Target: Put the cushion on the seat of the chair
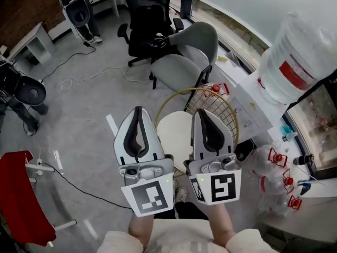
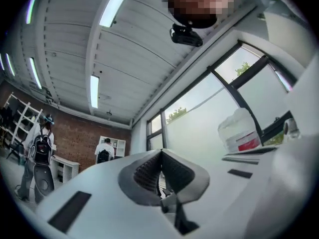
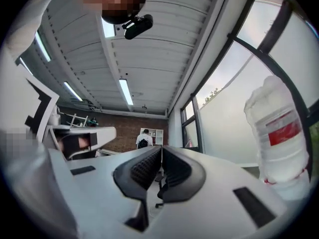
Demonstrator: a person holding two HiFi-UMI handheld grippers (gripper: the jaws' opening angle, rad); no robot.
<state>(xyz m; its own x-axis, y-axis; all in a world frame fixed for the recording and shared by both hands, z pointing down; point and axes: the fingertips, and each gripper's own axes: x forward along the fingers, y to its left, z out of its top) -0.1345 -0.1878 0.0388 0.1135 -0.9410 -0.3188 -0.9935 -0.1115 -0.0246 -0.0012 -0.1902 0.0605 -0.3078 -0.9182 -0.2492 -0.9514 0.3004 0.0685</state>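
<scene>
- Far to the left, a red cloth (image 1: 18,194) hangs well apart from the job. It needs no attention.
- The left gripper (image 1: 138,110) is held high, close under the person's head, and points a little above level. Its jaws are pressed together, and its own view shows nothing caught between them.
- Between the two grippers and below them lies the cushion (image 1: 176,133), a round pale pad. It looks to me to rest flat on the seat of the wire chair (image 1: 224,109), whose gold hoop back curves round its far and right side.
- I judge the placing as good as done, so the step in hand is to check it. To do that well, the person should look down past the grippers and see that the cushion sits centred. From here the grippers hide its near edge, so I cannot tell whether it overhangs.
- If it needs a nudge, I would come down from the near side, clear of the wire back. I would push on the cushion's rim rather than pinch it up, because a soft pad may fold or slide.
- The right gripper (image 1: 201,112) is held just beside the left one at the same height. Its jaws are also closed tight on nothing.
- On the right stands a big water bottle (image 1: 297,57), near that arm. Any reach down should keep wide of it.
</scene>
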